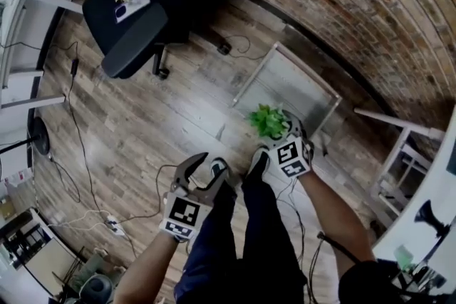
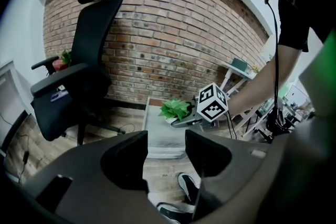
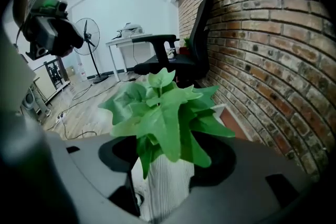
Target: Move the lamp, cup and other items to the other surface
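Note:
A small potted plant (image 1: pixel 269 120) with green leaves and a white ribbed pot (image 3: pixel 166 186) sits between the jaws of my right gripper (image 1: pixel 281 132), which is shut on the pot and holds it in the air. In the right gripper view the leaves (image 3: pixel 163 113) fill the middle. A low grey table (image 1: pixel 285 85) stands by the brick wall, beyond the plant. My left gripper (image 1: pixel 206 166) hangs to the left of the right one, open, with nothing between its fingers (image 2: pixel 126 157). From the left gripper view the plant (image 2: pixel 176 108) and the right gripper (image 2: pixel 184 119) show above the table (image 2: pixel 163 136).
A black office chair (image 1: pixel 135 18) stands at the upper left on the wood floor. Cables and a power strip (image 1: pixel 114 226) lie at the left, near a fan base (image 1: pixel 37 136). A white rack (image 1: pixel 402 160) is at the right. The person's legs and shoes (image 2: pixel 186 186) are below the grippers.

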Motion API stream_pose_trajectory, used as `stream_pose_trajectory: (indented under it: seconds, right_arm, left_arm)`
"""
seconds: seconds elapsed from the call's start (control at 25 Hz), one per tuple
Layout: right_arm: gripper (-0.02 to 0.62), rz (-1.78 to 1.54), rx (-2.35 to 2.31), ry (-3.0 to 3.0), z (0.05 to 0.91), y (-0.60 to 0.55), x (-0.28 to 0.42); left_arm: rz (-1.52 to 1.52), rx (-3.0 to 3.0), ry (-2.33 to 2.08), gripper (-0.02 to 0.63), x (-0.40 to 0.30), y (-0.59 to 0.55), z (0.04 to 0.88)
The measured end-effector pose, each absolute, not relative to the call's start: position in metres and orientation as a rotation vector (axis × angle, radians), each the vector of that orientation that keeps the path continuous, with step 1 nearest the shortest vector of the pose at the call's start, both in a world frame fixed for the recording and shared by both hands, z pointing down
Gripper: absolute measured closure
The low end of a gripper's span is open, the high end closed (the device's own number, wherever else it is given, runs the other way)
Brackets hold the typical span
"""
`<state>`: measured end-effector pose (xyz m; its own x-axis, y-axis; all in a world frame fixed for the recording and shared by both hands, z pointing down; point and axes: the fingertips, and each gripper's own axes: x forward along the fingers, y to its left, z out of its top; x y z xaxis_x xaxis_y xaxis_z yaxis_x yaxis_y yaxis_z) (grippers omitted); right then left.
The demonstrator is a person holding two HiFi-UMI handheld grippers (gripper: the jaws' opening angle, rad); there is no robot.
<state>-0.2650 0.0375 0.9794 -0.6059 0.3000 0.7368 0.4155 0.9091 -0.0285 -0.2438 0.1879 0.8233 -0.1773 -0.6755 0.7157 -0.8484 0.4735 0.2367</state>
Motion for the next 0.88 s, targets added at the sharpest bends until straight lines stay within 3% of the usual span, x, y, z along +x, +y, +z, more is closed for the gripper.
stream_pose_trajectory:
  seconds: [0.36, 0.88]
  right_arm:
    - [0.314, -0.132, -0.386, -2.316, 0.803, -0.013, -0.214]
    - [0.314, -0.019, 0.044, -2.432, 0.622, -0.069, -0.126]
  left_arm:
    - [0.352, 1.398, -1.974, 0.388, -0.226, 0.134, 0.681]
    - [0.307, 1.638, -2.005, 0.388, -0.215, 0.110, 0.563]
